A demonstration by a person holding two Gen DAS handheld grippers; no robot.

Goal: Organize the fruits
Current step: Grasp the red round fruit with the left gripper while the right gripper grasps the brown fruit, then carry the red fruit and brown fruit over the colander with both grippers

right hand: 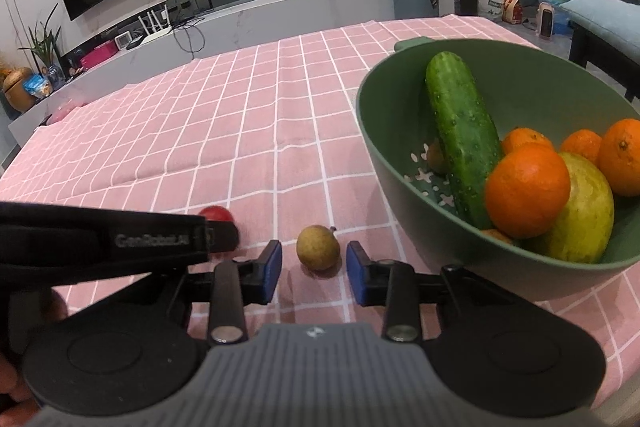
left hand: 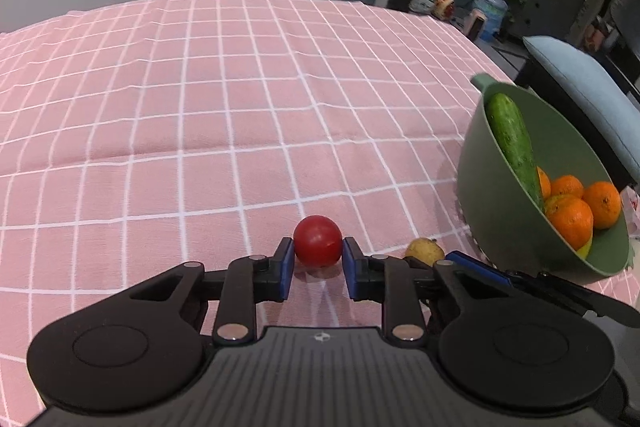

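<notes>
A red tomato (left hand: 318,241) lies on the pink checked tablecloth (left hand: 240,107) between the blue pads of my left gripper (left hand: 318,259), which touch or nearly touch both its sides. A small yellow-brown fruit (right hand: 318,247) lies on the cloth between the fingers of my open right gripper (right hand: 314,267), with gaps on both sides. It also shows in the left wrist view (left hand: 425,251). The green bowl (right hand: 384,131) at right holds a cucumber (right hand: 460,139), several oranges (right hand: 528,189) and a yellow-green fruit (right hand: 584,219).
The bowl (left hand: 492,203) stands near the table's right edge, beside a blue cushioned chair (left hand: 588,99). The left gripper's body (right hand: 100,243) crosses the right wrist view at left, partly hiding the tomato (right hand: 216,215). A TV counter lies beyond the far edge.
</notes>
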